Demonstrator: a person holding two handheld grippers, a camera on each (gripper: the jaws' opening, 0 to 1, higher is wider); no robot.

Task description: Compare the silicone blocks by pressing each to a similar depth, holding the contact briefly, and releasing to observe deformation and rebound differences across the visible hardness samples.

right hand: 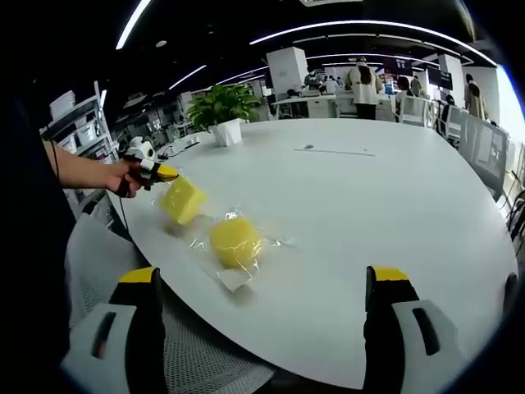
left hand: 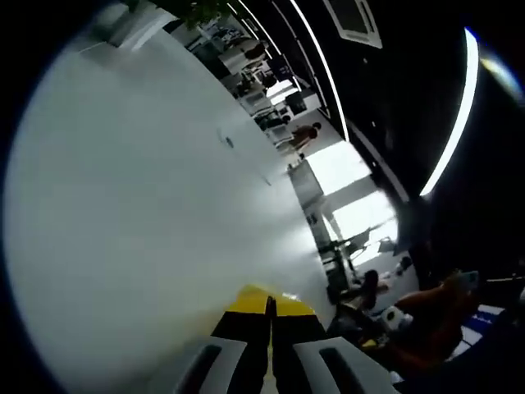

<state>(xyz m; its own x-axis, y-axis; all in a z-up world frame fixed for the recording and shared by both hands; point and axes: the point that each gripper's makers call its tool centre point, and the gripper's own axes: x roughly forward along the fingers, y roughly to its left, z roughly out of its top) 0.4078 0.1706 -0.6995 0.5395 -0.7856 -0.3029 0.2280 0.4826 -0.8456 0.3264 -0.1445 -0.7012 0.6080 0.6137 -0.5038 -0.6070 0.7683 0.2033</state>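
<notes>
Person's left gripper (right hand: 168, 173), yellow-tipped, is reaching in over the near-left edge of the big round white table (right hand: 385, 222) in the right gripper view, w/ its tip right against a yellow, square-edged silicone block (right hand: 183, 199) that's sitting tilted near the table's edge. In the left gripper view its own jaws (left hand: 269, 316) are sitting pressed together, just a thin slit btwn them, w/ a strip of yellow showing just past the tips; can't tell if that's the block.

Right gripper (right hand: 267, 283) is hanging back off the table's near edge, jaws spread wide apart, pinching nothing.

A second sample, a rounder yellow silicone block in crinkly clear plastic wrap (right hand: 235, 241), is lying just beside the first one, closer to the right gripper, untouched.

A potted green plant in a white pot (right hand: 223, 109) is standing at the table's far-left side.
</notes>
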